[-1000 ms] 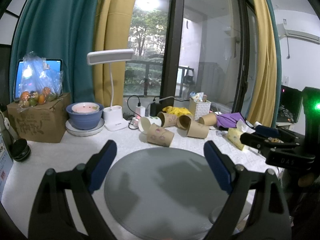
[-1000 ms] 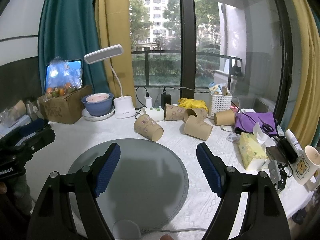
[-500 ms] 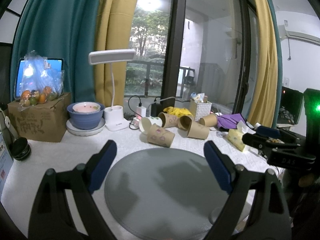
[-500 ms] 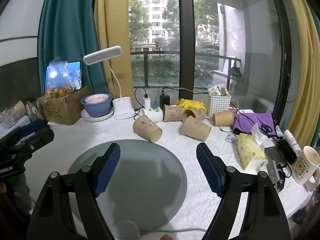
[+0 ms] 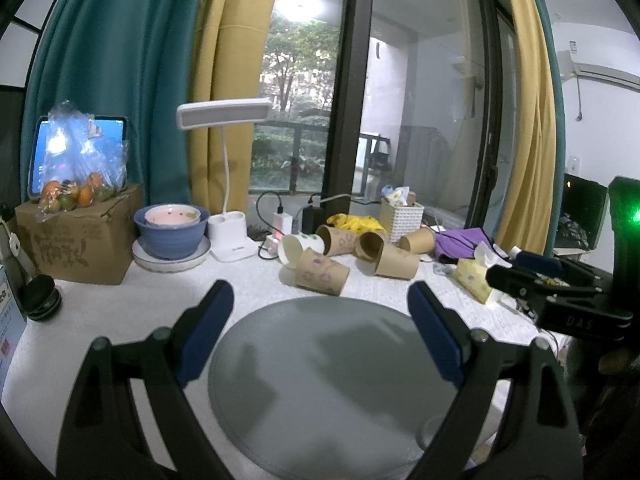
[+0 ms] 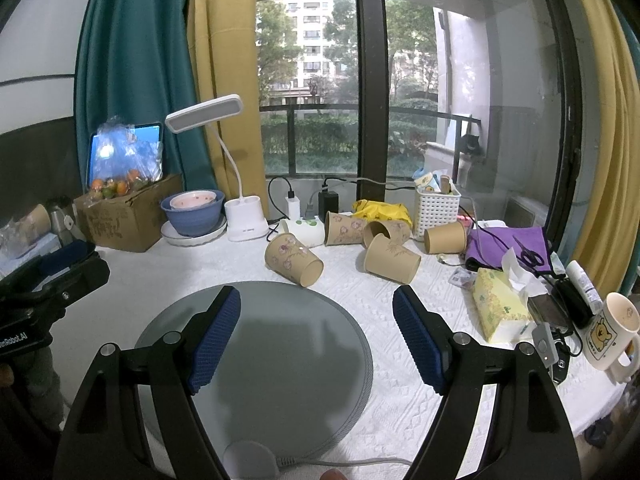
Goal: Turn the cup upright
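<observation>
1. Covering the desk (image 6: 400, 368) is a white textured cloth; a round grey mat (image 6: 280, 340) lies at its near edge.
2. Left gripper (image 5: 316, 308) and right gripper (image 6: 316, 308) hover over the mat, fingers spread wide, holding nothing.
3. Floral paper cup (image 6: 293, 258) lies on its side just beyond the mat's far rim, ahead of both grippers, untouched.

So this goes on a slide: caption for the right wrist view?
Open right gripper above the gray mat, paper cups lying tipped beyond it.
</observation>
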Available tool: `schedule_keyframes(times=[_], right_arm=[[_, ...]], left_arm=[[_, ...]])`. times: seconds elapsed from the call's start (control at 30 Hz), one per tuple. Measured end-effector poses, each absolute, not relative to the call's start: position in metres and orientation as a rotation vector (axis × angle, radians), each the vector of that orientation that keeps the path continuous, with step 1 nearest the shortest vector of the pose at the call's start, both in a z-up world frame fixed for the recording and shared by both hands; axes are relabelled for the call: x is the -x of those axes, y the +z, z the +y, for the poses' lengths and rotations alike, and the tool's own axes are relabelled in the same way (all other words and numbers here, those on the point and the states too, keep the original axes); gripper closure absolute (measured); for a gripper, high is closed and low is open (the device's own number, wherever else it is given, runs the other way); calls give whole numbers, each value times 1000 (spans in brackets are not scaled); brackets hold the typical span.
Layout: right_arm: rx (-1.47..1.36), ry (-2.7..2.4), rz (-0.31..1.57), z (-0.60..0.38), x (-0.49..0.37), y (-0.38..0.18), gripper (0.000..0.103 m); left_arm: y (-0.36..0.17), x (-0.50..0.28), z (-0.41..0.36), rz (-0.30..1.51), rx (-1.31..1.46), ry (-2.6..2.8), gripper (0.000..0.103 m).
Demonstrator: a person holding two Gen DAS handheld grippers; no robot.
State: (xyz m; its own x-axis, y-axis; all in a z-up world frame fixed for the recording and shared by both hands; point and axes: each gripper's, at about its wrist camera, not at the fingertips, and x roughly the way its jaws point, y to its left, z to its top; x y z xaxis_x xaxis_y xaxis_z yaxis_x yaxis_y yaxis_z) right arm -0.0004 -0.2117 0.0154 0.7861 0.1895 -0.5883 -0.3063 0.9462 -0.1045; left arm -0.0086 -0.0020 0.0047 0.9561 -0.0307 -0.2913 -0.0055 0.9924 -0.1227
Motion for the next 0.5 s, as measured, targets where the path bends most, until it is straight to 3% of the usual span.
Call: schedule_keyframes(times=[0.5], right_arm=[[199,265,603,-219,-6,21,22]], left_arm=[[5,-5,-10,317,100,-28,13]])
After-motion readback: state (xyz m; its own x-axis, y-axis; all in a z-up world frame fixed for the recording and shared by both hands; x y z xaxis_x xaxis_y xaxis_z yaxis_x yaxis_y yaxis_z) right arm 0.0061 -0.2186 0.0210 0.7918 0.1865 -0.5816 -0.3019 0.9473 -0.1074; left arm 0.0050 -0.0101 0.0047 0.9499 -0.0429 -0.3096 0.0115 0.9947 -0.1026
